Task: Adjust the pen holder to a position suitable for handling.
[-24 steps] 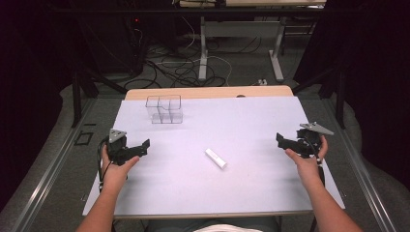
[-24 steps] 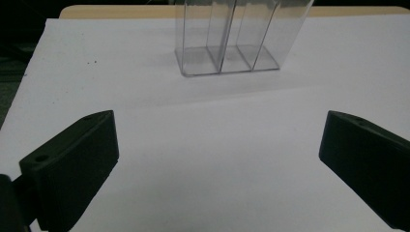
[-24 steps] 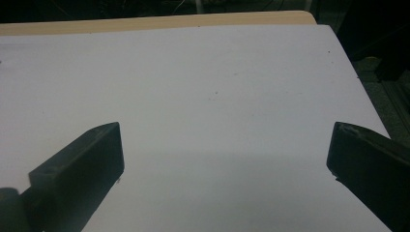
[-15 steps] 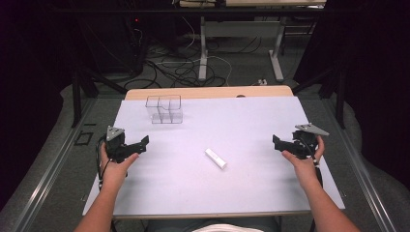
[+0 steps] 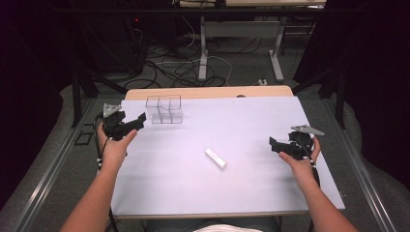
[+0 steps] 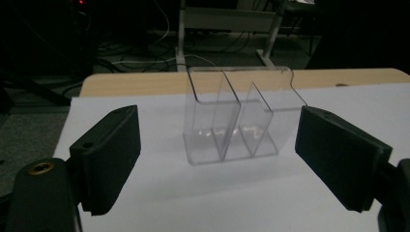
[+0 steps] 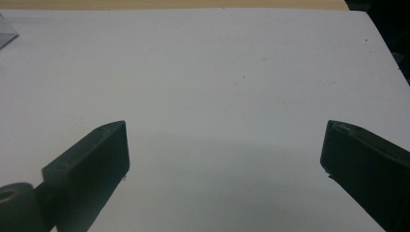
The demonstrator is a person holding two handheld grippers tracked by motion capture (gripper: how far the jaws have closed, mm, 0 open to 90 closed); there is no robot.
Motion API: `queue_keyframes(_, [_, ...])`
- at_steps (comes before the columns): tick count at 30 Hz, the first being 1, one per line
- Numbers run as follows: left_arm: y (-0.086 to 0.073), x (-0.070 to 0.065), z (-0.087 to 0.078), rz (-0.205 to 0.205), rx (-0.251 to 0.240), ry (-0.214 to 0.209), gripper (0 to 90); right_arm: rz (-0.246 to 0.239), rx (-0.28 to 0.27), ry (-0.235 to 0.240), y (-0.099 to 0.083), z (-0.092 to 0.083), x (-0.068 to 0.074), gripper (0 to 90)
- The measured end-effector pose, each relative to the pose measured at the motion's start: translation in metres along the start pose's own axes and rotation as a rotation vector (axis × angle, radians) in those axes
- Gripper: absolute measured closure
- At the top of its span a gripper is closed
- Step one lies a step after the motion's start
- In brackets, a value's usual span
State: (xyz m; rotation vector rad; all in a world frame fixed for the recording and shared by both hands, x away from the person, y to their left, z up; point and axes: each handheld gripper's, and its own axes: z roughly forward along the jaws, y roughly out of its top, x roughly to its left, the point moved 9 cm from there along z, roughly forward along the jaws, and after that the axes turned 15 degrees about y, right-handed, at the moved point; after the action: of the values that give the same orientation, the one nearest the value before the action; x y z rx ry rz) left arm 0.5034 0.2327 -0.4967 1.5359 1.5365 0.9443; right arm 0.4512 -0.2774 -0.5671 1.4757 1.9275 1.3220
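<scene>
The clear plastic organizer (image 6: 237, 116) stands upright on the white sheet (image 5: 241, 183) at the upper left of the high view, just ahead of the left gripper (image 5: 126, 124), whose jaws gape wide and empty. It looks light, stiff, slick and crackable; an outer wall or divider seems the safest hold. The white tube (image 5: 215, 158) lies mid-sheet. The right gripper (image 5: 285, 145), lower right, is likewise spread and empty.
</scene>
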Motion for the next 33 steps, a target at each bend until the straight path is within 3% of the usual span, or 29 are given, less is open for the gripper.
queue_keyframes(3, [0.016,0.001,0.007,-0.013,-0.007,0.012,21.1,0.002,0.005,0.003,-0.001,0.001,0.0,3.5])
queue_keyframes(7, [0.03,0.003,0.018,-0.005,-0.017,0.047,28.9,-0.002,0.012,0.001,-0.003,0.001,-0.002,4.1])
queue_keyframes(10, [0.039,0.003,0.027,0.005,-0.016,0.048,31.9,0.003,0.014,0.001,-0.004,0.002,-0.002,4.5])
queue_keyframes(17, [0.049,0.001,0.046,0.04,0.031,0.052,32.9,0.004,0.013,0.007,-0.004,0.002,-0.001,4.9])
queue_keyframes(21, [0.049,-0.002,0.058,0.035,0.074,0.058,34.4,0.006,0.018,0.009,-0.005,0.003,-0.001,5.3])
queue_keyframes(33, [0.024,-0.008,0.09,0.061,0.179,0.086,48.5,0.019,0.039,0.017,-0.01,0.006,-0.002,6.3])
